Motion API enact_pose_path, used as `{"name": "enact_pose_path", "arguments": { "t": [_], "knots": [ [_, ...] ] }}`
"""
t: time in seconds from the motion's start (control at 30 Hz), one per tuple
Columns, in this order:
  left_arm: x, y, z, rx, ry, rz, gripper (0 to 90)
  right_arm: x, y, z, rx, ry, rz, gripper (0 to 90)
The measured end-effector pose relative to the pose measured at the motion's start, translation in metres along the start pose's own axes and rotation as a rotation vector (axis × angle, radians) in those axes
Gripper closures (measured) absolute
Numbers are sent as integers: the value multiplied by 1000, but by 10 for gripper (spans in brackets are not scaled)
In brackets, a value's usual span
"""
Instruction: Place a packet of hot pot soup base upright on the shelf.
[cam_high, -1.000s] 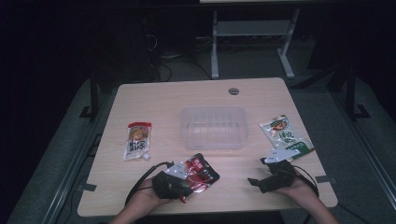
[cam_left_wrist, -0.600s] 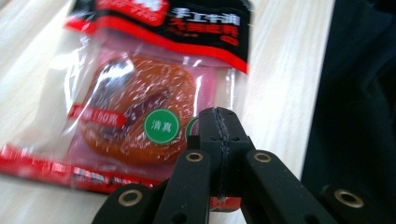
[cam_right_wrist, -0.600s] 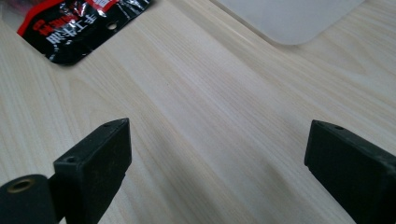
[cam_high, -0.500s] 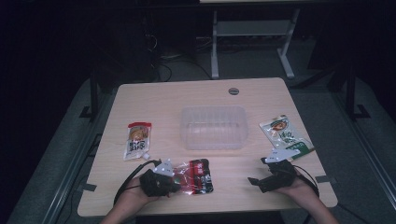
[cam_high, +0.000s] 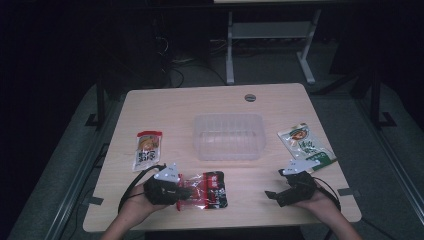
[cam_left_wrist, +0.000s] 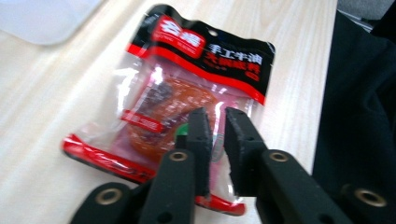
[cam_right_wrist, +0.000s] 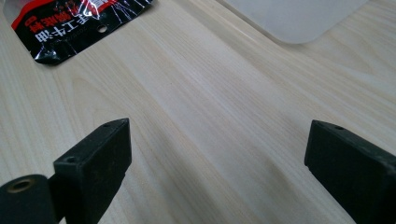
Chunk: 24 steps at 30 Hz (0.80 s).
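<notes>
A red and black snack packet lies flat near the table's front edge, left of centre. My left gripper reaches over its left end. In the left gripper view the jaws have just been opening and stand a narrow gap apart above the packet, with its clear film showing through the gap and no pad pressing on it. My right gripper rests at the front right, wide open over bare wood, with nothing between its fingers.
A clear plastic container stands at the table's middle. An orange snack packet lies at the left, a green and white packet at the right. A cable hole sits near the far edge.
My left gripper has dragged the red packet to the left along the front edge and its jaws have parted. The right gripper has stayed put.
</notes>
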<state>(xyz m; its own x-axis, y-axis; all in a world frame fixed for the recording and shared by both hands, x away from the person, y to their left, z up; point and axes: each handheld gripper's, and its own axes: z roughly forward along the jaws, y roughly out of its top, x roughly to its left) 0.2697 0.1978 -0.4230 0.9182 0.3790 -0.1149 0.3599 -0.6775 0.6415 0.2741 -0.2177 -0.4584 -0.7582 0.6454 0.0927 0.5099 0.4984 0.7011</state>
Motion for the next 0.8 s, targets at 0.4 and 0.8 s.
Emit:
{"name": "enact_pose_path", "arguments": {
  "t": [0.4,0.8],
  "knots": [
    [23,-15,-9,30,62,-57,863,-1,0,0,1,-1,3,71],
    [29,-17,0,60,44,-64,867,0,0,1,0,1,6,72]
  ]
}}
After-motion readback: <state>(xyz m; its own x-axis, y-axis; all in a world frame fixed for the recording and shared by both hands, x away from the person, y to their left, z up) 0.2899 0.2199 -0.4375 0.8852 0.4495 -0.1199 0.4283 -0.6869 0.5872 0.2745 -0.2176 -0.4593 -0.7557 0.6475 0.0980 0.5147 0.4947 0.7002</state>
